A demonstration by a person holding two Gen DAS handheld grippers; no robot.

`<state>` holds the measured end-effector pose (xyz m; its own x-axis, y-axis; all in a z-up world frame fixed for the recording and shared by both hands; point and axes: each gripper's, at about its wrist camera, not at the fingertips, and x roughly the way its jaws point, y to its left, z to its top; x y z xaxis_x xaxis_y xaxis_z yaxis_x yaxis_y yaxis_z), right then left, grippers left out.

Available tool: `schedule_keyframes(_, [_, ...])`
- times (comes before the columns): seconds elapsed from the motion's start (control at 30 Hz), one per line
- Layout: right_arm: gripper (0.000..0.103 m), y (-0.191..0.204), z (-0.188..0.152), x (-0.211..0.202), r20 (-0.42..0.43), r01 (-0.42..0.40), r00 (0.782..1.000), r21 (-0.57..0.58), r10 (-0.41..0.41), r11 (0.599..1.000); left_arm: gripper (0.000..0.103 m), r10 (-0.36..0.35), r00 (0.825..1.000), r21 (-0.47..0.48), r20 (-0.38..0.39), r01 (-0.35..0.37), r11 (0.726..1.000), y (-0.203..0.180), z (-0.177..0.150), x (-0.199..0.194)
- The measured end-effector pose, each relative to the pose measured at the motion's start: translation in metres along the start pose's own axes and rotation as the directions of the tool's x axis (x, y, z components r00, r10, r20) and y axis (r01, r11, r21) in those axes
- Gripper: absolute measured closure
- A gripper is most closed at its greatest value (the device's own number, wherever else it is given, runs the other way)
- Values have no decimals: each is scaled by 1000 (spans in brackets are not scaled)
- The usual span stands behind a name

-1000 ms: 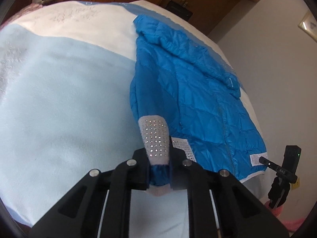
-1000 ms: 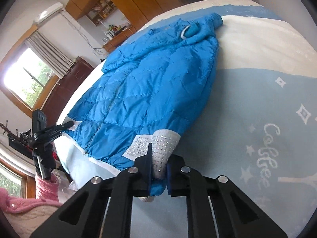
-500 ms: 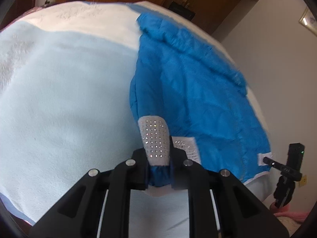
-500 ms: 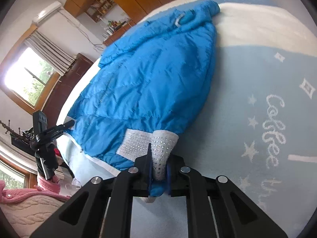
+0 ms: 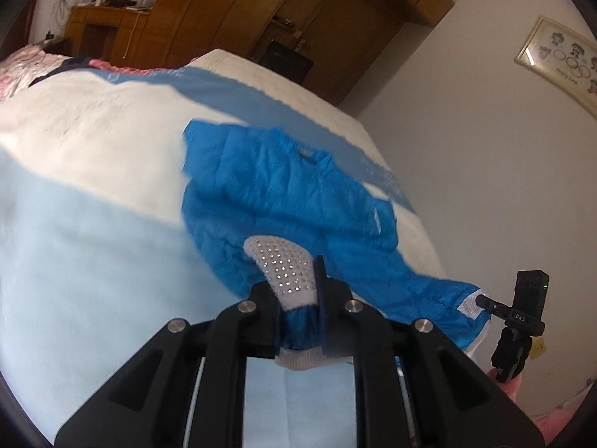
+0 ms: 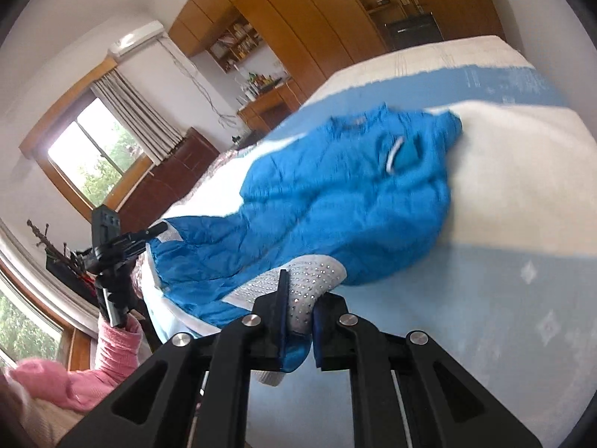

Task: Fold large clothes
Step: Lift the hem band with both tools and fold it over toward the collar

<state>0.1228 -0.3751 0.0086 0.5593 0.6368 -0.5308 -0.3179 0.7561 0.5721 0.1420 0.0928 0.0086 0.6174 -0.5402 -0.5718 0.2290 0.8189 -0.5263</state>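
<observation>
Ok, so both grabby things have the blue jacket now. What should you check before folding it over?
1. Left tool shut on the hem of the blue puffer jacket: ok.
2. Right tool shut on the hem at the other corner: ok.
3. Hem lifted off the blanket: ok; the near edge hangs up between both tools.
4. Collar end flat on the bed: not ok; it looks bunched in the right wrist view.
5. Landing spot beyond the jacket bare: ok; only the blanket shows there.
6. Sleeves tucked in: cannot tell; the picture is blurred.
</observation>
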Motion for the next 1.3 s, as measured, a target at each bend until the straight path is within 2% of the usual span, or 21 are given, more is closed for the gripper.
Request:
schedule_keyframes(0.17, [93,-14,49,8,0,-29,1000,63,29,998,91,-36,999,-13,3,36,999,-5,55,28])
schedule_keyframes(0.33, [93,-34,106,26,-1,-31,999,130,32,991,91,-61,998,-52,-9,60,997,-2,115,74])
schedule_keyframes(0.57, [93,-80,162,66,-14,-11,1000,231,15,973,90,-46,998,-96,-50,41,995,6,174,146])
schedule_keyframes(0.83, [93,-139,194,119,-74,29,997,332,-4,943,90,16,994,-136,-105,-30,990,28,200,212])
schedule_keyframes(1.0, [92,-170,203,146,-109,54,994,368,-15,928,90,70,986,-175,-150,-97,980,57,209,248])
schedule_keyframes(1.17, [87,-194,205,166,-137,45,991,396,11,917,86,64,980,-214,-191,-105,971,78,209,272])
schedule_keyframes(1.3, [83,-202,200,165,-137,14,989,414,47,910,84,11,978,-256,-207,-65,964,87,210,275])
